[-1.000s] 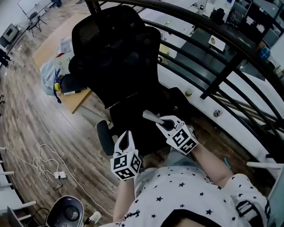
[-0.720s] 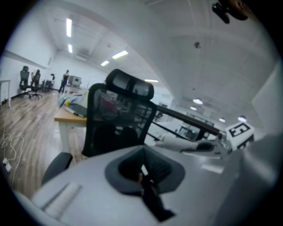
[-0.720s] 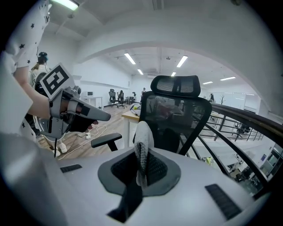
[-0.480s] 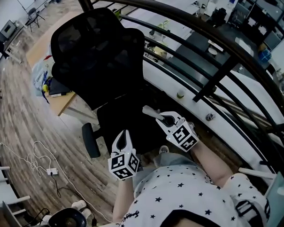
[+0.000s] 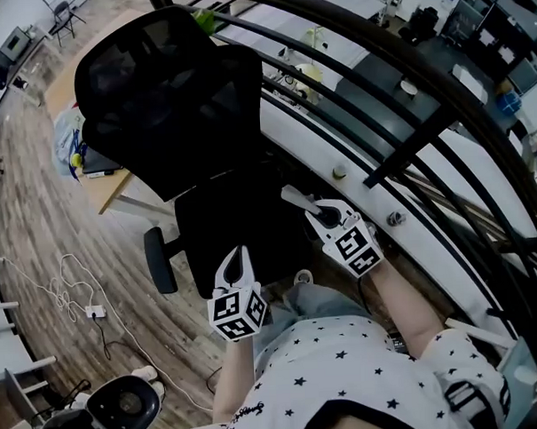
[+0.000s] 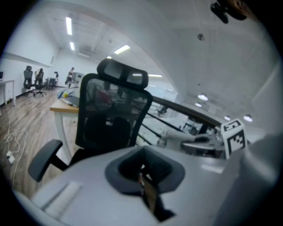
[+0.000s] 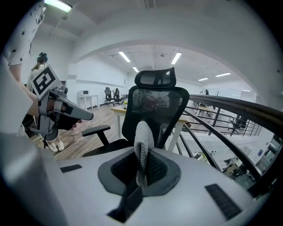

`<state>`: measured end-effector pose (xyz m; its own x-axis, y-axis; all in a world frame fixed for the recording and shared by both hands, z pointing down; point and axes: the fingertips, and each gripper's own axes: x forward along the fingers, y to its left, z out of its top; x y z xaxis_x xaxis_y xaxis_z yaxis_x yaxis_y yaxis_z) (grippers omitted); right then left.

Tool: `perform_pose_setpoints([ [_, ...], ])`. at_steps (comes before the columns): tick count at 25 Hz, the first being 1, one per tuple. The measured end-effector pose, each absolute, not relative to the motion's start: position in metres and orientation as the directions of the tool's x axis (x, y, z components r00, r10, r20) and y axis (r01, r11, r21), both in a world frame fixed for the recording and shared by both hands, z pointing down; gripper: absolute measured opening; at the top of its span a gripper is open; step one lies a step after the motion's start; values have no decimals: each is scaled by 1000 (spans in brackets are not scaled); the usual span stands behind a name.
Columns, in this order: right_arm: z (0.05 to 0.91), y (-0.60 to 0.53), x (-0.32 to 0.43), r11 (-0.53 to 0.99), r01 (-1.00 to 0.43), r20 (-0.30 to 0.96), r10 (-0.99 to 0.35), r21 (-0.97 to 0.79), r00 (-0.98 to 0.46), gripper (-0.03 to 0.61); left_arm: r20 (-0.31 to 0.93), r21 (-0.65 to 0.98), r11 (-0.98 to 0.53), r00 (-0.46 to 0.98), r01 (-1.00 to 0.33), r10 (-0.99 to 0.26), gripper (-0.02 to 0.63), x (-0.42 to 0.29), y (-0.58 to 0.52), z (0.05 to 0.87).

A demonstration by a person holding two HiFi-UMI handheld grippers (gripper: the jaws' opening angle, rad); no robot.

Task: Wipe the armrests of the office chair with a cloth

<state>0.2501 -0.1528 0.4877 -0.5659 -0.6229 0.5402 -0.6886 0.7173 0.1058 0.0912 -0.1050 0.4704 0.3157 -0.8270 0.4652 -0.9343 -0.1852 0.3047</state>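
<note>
Now we face the black office chair [image 5: 170, 107], w/ the railing [image 5: 408, 150] at right. Our right gripper [image 5: 295, 201] hovers over the seat's right side, jaws pinched shut on a white knit cloth [image 7: 143, 143]. Our left gripper [image 5: 238, 257] hangs at the seat's near edge, jaws together, holding nothing. The armrest [image 5: 159, 260] at left sits apart from both.

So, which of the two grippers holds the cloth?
The right gripper: a pale cloth is pinched between its fingers. The left gripper shows no cloth.
</note>
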Motion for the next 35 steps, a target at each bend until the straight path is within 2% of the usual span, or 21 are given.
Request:
perform_pose_setpoints([
  [17, 550, -227, 296, 699, -700, 617, -618, 147, -487, 28, 540, 296, -170, 312, -940, -782, 8, 116, -127, 500],
  [35, 633, -301, 289, 746, -646, 726, -534, 164, -433, 28, 573, 332, -172, 344, -927, -744, 8, 125, -176, 532],
])
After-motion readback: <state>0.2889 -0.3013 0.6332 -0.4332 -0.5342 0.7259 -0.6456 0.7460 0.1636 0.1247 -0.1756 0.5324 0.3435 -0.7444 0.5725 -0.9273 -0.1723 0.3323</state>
